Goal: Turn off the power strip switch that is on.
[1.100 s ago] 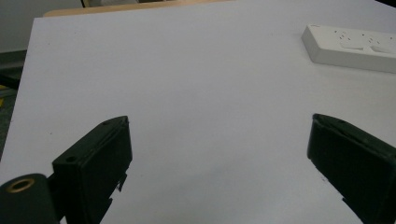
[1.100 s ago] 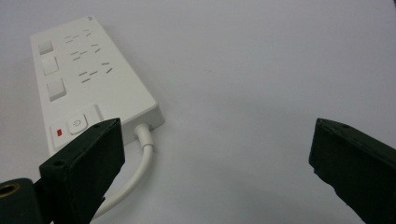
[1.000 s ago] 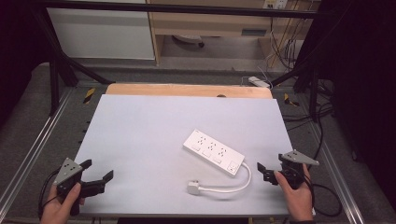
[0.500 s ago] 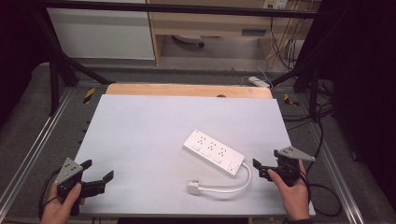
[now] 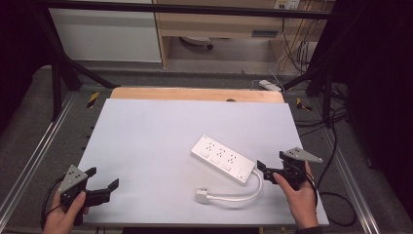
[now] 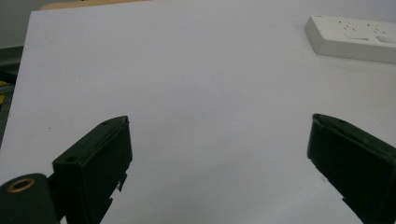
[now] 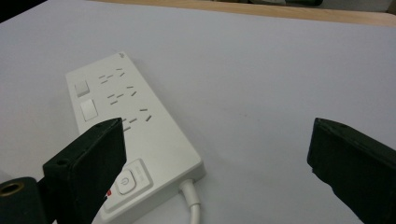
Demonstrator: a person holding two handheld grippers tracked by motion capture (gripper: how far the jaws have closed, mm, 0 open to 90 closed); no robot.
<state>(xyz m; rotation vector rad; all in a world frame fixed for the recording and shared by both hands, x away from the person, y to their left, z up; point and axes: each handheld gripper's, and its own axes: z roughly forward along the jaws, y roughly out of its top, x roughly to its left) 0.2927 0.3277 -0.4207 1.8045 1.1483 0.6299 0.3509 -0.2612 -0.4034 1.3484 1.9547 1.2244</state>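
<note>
While both grippers sit low at the near edge of the table (image 5: pixel 146 126), each has its jaws spread wide and grips nothing. The left gripper (image 5: pixel 103 184), held in the left hand (image 5: pixel 63 217) at about 7 o'clock on the white tabletop, points toward 3 o'clock; in the left gripper view its two black jaws stand far apart over bare white surface, with a corner of the power strip (image 6: pixel 355 37) far off at 1 o'clock. The right gripper (image 5: pixel 265 170), in the right hand (image 5: pixel 301 197) at about 4 o'clock, points toward 9 o'clock at the near end of the power strip (image 5: pixel 223 159). In the right gripper view its jaws gape just as wide; the left jaw overlaps the strip's switch end (image 7: pixel 128 179) in the picture, though I cannot tell whether it touches.

The power strip lies flat, slanted from 11 to 4 o'clock, a little right of the table's middle. Its white cord (image 5: pixel 243 195) leaves the switch end, loops toward 6 o'clock and ends in a plug (image 5: pixel 203 196) lying near the front edge.

Compared with a second ago, the right gripper has moved in toward the strip's end, from the table's right edge to just beside the cord outlet. The left gripper, strip, cord and plug lie as before.

Open white surface stretches across the whole left half and the far side up to the wooden strip (image 5: pixel 195 93) at 12 o'clock.
</note>
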